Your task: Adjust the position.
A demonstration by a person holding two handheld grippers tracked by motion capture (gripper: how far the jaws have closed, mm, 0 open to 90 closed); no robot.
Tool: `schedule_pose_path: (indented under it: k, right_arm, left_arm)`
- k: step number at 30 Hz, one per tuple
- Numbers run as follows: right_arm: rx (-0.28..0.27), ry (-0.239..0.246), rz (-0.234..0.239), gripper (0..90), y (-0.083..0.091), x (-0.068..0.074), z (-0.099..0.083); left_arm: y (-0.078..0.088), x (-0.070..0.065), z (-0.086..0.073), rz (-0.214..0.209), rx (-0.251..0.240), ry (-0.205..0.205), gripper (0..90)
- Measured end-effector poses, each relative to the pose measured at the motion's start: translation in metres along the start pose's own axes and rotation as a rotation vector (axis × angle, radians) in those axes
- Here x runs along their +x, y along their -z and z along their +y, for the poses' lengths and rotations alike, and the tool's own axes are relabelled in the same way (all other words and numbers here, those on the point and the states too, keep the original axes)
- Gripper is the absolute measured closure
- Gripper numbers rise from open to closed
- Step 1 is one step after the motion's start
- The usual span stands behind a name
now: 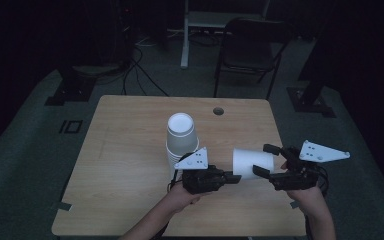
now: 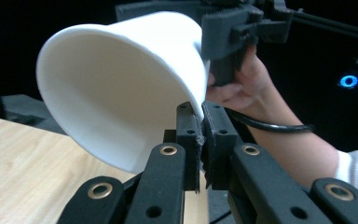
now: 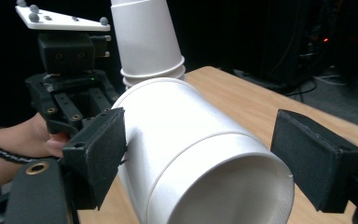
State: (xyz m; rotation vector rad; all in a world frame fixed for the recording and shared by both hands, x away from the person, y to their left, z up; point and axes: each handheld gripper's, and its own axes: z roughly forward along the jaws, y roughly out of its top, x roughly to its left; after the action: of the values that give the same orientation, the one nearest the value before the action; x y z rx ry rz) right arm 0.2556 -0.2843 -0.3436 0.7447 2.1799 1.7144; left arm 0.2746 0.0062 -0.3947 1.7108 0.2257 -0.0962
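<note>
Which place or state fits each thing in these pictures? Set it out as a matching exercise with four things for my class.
Things:
1. stack of cups
2. single cup
3. left gripper
4. chair

Places or states:
A. shut on a thin white rim
B. on the floor beyond the table
C. lying on its side between black jaws
D. standing upside down on the wood

Pairs: 1-D, 2-C, 3-A, 4-B
</note>
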Motion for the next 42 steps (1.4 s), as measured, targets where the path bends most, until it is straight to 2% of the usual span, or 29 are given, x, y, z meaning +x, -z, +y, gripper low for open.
schedule_pose_path:
  k: [3,7,8,9,10,15,17,22,25,26,30,31,33,34,36,37,38,39,42]
  right_arm:
    - [-0.001,-0.032,0.027,18.1,0.002,-0.005,-0.009]
    - [0.026,-0.033,0.041,17.7,0.002,-0.006,-0.016]
    - [0.033,-0.037,0.048,17.7,0.002,-0.006,-0.018]
    - [0.042,-0.04,0.048,17.5,0.001,-0.006,-0.021]
    - [0.046,-0.047,0.053,17.1,0.001,-0.006,-0.023]
    - [0.065,-0.075,0.079,16.6,-0.004,-0.009,-0.037]
    - [0.076,-0.073,0.082,16.7,-0.006,-0.009,-0.042]
    - [0.105,-0.062,0.078,16.6,-0.012,-0.008,-0.048]
    - [0.115,-0.06,0.077,16.5,-0.016,-0.008,-0.051]
    - [0.124,-0.055,0.075,16.7,-0.017,-0.008,-0.052]
    - [0.15,-0.041,0.051,17.5,-0.025,-0.006,-0.056]
    - [0.155,-0.038,0.041,17.5,-0.027,-0.006,-0.057]
    - [0.161,-0.04,0.041,17.7,-0.03,-0.007,-0.059]
    - [0.162,-0.046,0.038,17.6,-0.031,-0.008,-0.06]
    - [0.163,-0.053,0.043,17.2,-0.033,-0.01,-0.061]
    - [0.162,-0.061,0.043,16.7,-0.033,-0.01,-0.062]
    - [0.167,-0.058,0.04,16.4,-0.034,-0.01,-0.062]
    - [0.177,-0.052,0.026,16.0,-0.035,-0.01,-0.062]
    - [0.178,-0.049,0.021,12.8,-0.034,-0.011,-0.063]
  left_arm:
    - [0.001,0.001,0.0,0.0,-0.009,0.013,87.1]
    - [0.005,0.002,0.004,-0.008,-0.02,0.02,87.0]
    - [0.005,0.002,0.005,0.002,-0.026,0.019,87.0]
    - [0.005,0.002,0.006,-0.003,-0.027,0.032,86.9]
    - [0.006,0.002,0.007,-0.004,-0.028,0.025,87.1]
    - [0.005,0.004,0.009,-0.003,-0.023,0.043,87.2]
    - [0.005,0.006,0.009,-0.005,-0.03,0.061,87.1]
    - [0.004,0.007,0.012,0.004,-0.034,0.07,86.9]
    - [0.002,0.007,0.016,0.009,-0.024,0.064,86.8]
    - [0.0,0.006,0.017,0.017,-0.018,0.05,86.7]
    - [-0.006,0.004,0.022,0.03,0.004,0.038,86.4]
    - [-0.007,0.004,0.023,0.022,0.009,0.041,86.3]
    - [-0.011,0.004,0.024,0.032,0.01,0.043,86.2]
    - [-0.012,0.003,0.025,0.034,0.016,0.031,86.1]
    - [-0.014,0.003,0.025,0.036,0.019,0.046,86.1]
    - [-0.014,0.003,0.025,0.032,0.03,0.042,86.2]
    - [-0.015,0.002,0.025,0.061,0.047,0.025,86.3]
    - [-0.015,0.002,0.025,0.066,0.061,0.042,86.4]
    - [-0.016,0.003,0.023,0.077,0.092,0.045,86.5]
